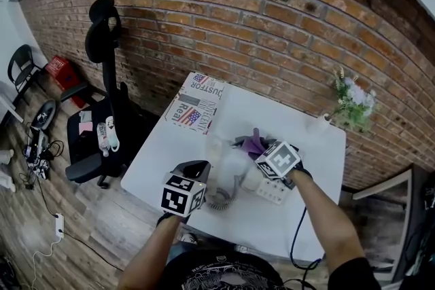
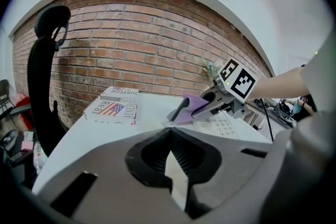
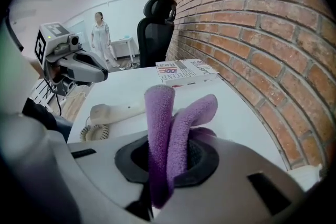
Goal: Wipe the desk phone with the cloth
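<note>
The white desk phone base with its keypad sits on the white table. Its handset lies off the cradle to the left, its coiled cord beside it. My right gripper is shut on a folded purple cloth and hangs just above the far side of the phone base; the cloth sticks out past the jaws. My left gripper is shut and holds nothing. It hovers over the table left of the handset, apart from it.
A flat printed box lies at the table's far left corner, against the brick wall. A vase of flowers stands at the far right corner. A black office chair stands left of the table. A person stands far back in the room.
</note>
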A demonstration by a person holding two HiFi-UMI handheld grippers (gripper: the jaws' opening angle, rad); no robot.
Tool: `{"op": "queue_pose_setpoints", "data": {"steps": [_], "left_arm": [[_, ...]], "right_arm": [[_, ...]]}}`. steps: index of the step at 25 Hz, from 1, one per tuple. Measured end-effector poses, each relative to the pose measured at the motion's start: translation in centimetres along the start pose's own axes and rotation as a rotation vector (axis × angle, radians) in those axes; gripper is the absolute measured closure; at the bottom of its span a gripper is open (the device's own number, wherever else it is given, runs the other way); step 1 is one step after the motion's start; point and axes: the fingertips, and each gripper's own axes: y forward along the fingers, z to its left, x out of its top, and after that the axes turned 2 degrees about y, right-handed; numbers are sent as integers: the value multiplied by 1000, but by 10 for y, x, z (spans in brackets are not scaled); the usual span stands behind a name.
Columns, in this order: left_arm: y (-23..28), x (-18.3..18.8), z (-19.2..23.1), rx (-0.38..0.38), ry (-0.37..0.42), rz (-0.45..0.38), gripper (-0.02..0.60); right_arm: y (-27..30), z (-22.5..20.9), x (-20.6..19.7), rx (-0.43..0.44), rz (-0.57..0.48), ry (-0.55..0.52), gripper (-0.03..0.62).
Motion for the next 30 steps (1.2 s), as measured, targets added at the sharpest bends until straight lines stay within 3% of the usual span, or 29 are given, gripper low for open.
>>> {"op": "queue_pose_setpoints", "data": {"steps": [14,24,30], "left_arm": [[-14,-4,-15,6,2,3,577],[-29,-13,-21,13,4,8,577],[-34,-13,-23,12,5,3,577]], "right_arm": [[1,51,-18,74,3,-2,546],[-1,85,-29,118,-29,64,546],[0,103,-35,130,-88,158,546]]}}
